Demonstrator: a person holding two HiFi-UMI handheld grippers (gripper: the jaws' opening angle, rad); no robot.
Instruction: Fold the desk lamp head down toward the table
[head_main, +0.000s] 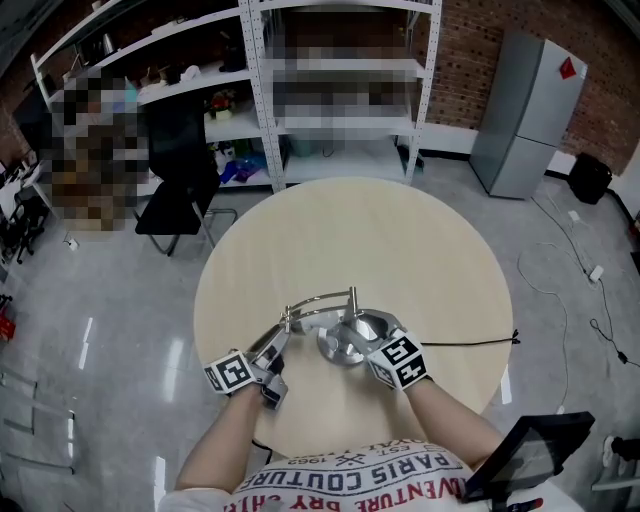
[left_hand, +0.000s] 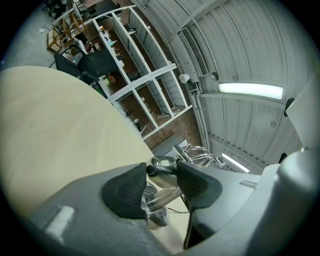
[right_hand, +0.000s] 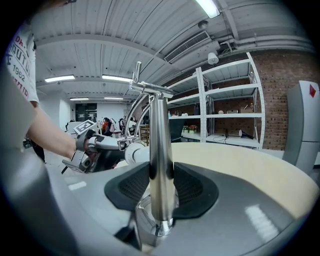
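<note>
On the round worktop (head_main: 350, 230), near its front edge, a chrome desk lamp (head_main: 338, 335). Right claw (right_hand: 161, 187) clenched on the upright post (right_hand: 160, 145), just above the base (right_hand: 145, 217). Left claw (left_hand: 162, 182) grasping the lamp head (left_hand: 162, 165), a pad pressed on either side, beside the post and above the worktop.

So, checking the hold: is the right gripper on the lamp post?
Yes, the right gripper has the post squeezed between its pads.
</note>
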